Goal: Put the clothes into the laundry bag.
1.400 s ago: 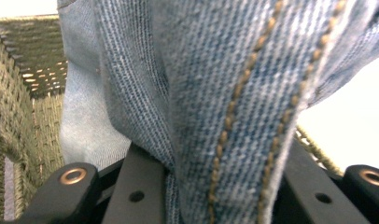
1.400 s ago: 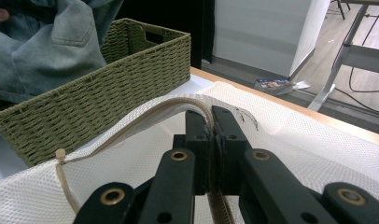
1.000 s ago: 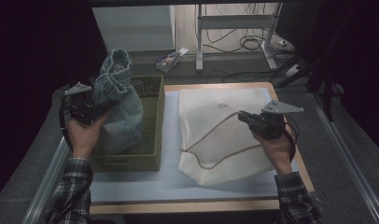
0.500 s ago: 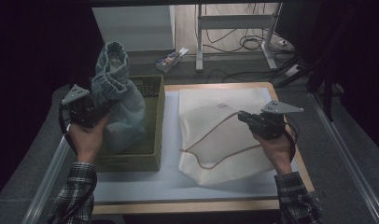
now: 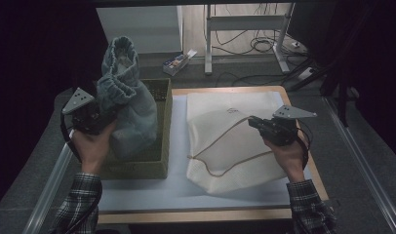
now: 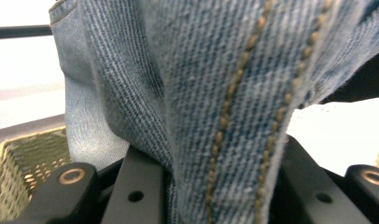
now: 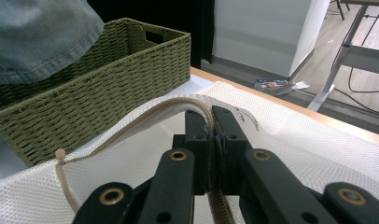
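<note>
Above table's basket (image 5: 163, 127), jeans (image 5: 130, 112) hang from left claw (image 5: 107, 118).

Faded denim jeans (image 5: 130, 109), woven wicker basket (image 5: 159, 168), white mesh-cloth bag (image 5: 235, 146).

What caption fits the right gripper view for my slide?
Right gripper shut on the tan zipper edge of a white mesh bag, beside a green wicker basket.

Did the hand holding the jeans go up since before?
Yes. The left gripper and the jeans have risen a little and shifted against the green basket, which stayed put; the jeans' top now stands higher against the white box behind.
</note>
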Motion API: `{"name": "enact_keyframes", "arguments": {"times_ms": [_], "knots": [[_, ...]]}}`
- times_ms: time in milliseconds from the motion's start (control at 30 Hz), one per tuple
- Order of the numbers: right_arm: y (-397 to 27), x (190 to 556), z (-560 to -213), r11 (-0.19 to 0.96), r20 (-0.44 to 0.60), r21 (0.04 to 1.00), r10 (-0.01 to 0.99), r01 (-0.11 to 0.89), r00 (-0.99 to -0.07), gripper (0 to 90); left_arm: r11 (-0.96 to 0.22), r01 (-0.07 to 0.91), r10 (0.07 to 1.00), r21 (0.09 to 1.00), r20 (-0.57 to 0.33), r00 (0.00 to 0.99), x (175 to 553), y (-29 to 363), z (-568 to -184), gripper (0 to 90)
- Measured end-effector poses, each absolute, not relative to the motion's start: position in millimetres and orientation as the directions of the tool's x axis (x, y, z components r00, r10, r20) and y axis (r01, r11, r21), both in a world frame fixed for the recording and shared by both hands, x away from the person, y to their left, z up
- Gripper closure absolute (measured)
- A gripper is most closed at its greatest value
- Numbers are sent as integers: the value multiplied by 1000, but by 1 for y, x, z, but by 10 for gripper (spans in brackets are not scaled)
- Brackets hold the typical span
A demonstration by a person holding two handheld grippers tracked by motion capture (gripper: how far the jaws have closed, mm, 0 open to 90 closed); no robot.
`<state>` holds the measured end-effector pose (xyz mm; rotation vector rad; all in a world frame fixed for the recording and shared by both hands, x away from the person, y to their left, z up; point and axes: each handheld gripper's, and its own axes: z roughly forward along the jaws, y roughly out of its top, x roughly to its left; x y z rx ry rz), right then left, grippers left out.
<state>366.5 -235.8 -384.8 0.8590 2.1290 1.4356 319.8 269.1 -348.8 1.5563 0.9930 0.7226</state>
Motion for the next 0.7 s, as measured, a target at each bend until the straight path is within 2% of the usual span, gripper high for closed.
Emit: {"name": "enact_keyframes", "arguments": {"times_ms": [700], "knots": [[-236,367,-385,272,-11,929,701,253,-713,845,-29,107,799,994,-41,600,297,220,-317,708]]}}
